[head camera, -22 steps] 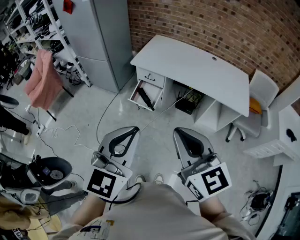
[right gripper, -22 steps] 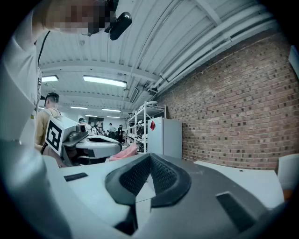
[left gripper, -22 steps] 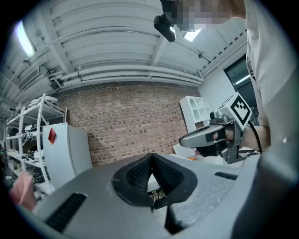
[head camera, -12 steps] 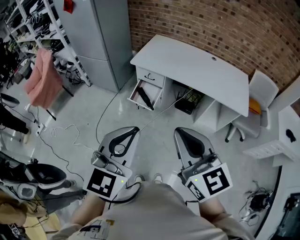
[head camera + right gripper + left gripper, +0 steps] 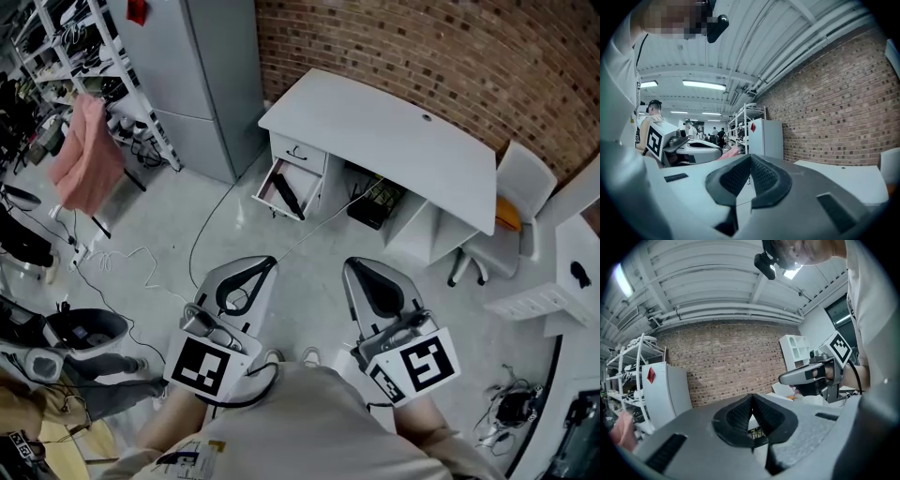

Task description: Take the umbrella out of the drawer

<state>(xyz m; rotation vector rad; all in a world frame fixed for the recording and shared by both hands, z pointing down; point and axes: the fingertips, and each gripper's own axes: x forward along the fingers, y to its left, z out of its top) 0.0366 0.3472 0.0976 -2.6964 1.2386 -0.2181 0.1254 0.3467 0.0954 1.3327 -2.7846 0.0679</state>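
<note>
Your left gripper [image 5: 265, 263] and right gripper [image 5: 354, 267] are both pinched shut on nothing, well short of the desk [image 5: 394, 141].

Left one first: jaws meet at the tips, nothing between them, held out on the near side of the desk. Under the desk's left end the drawer [image 5: 272, 190] hangs open, and the black umbrella [image 5: 290, 198] lies slanted inside it, well apart from both grippers, so nobody's touching it. Your right gripper sits just beside the left, jaws together too, aimed toward the desk. Off the desk's right end there's a white chair [image 5: 525, 173].
</note>
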